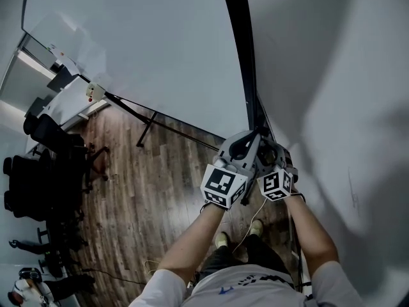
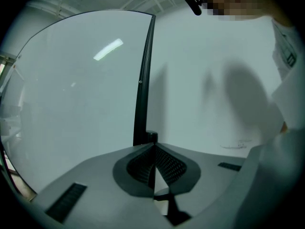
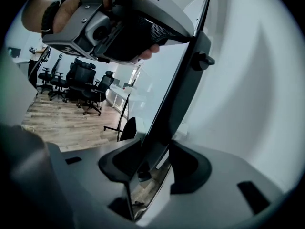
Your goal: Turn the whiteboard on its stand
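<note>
The left gripper [image 2: 153, 147] has its jaws clenched on the thin black frame [image 1: 241, 43] of the large glossy white whiteboard [image 1: 160, 50]. Just beside it, the right gripper [image 3: 153, 156] grasps the same frame edge between its jaws. The board stands upright on its black metal stand [image 1: 147, 130] on the brown wood-plank floor [image 1: 147, 190]. Black office chairs [image 1: 45, 171] stand well beyond.

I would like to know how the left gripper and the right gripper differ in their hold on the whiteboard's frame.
The left gripper has its jaws almost together, pinching a thin edge of the whiteboard frame; the right gripper has its jaws wide, with the thick frame bar between them. In the right gripper view, the left gripper holds beyond the knob, the right gripper short of it. Both are shut on the same black frame.
</note>
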Motion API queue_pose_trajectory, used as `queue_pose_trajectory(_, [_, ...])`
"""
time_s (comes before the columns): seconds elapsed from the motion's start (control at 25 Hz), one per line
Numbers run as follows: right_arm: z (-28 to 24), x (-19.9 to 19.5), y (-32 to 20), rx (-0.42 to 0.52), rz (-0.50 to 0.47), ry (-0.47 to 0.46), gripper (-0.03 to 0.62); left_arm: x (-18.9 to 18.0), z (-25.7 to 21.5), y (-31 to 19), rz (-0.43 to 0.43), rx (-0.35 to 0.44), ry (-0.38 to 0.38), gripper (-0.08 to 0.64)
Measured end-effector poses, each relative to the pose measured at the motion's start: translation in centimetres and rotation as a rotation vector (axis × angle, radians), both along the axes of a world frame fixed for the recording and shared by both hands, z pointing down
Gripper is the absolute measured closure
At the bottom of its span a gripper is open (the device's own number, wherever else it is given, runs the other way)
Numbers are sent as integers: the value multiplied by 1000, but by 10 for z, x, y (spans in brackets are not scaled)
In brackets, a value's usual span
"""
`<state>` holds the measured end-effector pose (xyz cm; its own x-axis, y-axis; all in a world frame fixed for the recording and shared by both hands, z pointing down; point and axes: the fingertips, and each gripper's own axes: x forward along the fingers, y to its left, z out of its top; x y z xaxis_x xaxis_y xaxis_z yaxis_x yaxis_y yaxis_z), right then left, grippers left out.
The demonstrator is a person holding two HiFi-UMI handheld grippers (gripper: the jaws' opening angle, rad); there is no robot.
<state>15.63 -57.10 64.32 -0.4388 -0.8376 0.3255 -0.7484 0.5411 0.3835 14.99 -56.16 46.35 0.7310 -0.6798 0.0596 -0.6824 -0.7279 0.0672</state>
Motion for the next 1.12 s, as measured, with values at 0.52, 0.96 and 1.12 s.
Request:
queue_pose_trajectory(0.52, [-49,-18,80,-117,87,-222,511,-24,8,58,53,-95,1,546])
queue_pose_trajectory(0.96, [-161,-39,142,-132,172,-489,561,-68,-43,140,90,-174,82,546])
queue_pose_trajectory(1.12, [-198,-51,160,-101,162,-553,568,-85,-63,158,90,-167,117,546])
